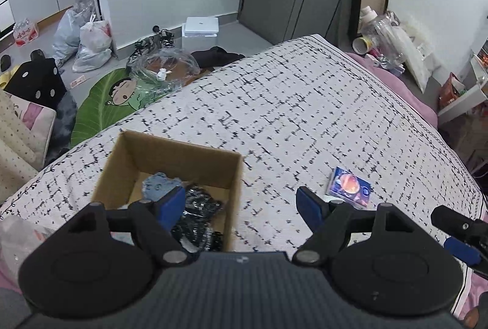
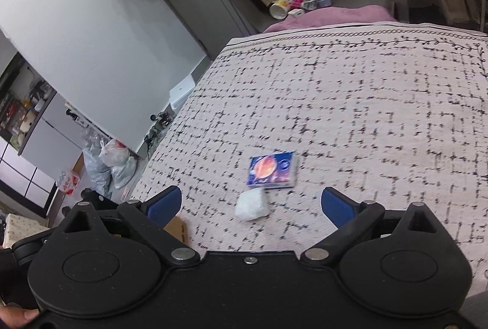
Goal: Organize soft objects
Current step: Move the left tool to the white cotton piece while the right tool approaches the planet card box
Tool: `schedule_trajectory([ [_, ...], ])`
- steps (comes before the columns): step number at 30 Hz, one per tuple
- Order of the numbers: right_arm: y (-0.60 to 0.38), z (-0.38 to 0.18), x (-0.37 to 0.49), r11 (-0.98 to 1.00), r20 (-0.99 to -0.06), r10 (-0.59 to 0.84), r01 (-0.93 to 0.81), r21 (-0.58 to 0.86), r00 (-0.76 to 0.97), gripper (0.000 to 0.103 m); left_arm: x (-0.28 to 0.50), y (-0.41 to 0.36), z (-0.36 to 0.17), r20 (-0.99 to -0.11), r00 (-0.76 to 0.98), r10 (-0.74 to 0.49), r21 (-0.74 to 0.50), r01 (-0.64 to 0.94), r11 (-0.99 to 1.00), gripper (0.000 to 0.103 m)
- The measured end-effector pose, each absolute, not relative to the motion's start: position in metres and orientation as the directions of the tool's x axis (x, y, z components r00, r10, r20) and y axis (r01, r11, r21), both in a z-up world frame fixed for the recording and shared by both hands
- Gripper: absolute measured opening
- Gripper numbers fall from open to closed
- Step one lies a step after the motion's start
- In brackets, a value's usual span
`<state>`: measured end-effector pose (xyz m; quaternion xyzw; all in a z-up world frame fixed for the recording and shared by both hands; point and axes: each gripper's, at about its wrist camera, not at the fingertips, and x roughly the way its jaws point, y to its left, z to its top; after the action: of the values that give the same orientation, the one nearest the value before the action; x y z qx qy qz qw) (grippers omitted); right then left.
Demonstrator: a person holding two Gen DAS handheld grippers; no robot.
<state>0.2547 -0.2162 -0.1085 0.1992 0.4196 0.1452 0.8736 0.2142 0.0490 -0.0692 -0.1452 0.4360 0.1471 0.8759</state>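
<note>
Since the box (image 1: 170, 167) already holds soft things, both my tongs, left (image 1: 241, 204) and right (image 2: 251, 204), hang wide open and empty, the right facing the white bundle (image 2: 252, 204).

Green cartoon mat (image 1: 105, 103), plastic bags (image 1: 91, 45) on floor.
</note>
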Motion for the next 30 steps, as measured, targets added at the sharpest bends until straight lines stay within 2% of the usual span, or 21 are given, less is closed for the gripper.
schedule_trajectory([
  [16, -0.271, -0.136, 0.267, 0.855, -0.664, 0.421, -0.025, 0.518, 0.618, 0.099, 0.237, -0.006, -0.083, -0.823, 0.558, 0.105, -0.099, -0.324, 0.941, 0.078],
  [19, -0.278, -0.148, 0.271, 0.808, -0.638, 0.472, -0.008, 0.59, 0.608, 0.099, 0.243, -0.016, -0.091, -0.832, 0.547, 0.098, -0.094, -0.312, 0.945, 0.078],
  [24, -0.28, -0.155, 0.278, 0.787, -0.609, 0.501, -0.031, 0.616, 0.615, 0.099, 0.253, -0.027, -0.109, -0.849, 0.522, 0.087, -0.084, -0.296, 0.951, 0.078],
  [30, -0.28, -0.166, 0.29, 0.789, -0.621, 0.496, -0.017, 0.614, 0.607, 0.099, 0.269, -0.039, -0.129, -0.865, 0.496, 0.077, -0.074, -0.278, 0.958, 0.078],
])
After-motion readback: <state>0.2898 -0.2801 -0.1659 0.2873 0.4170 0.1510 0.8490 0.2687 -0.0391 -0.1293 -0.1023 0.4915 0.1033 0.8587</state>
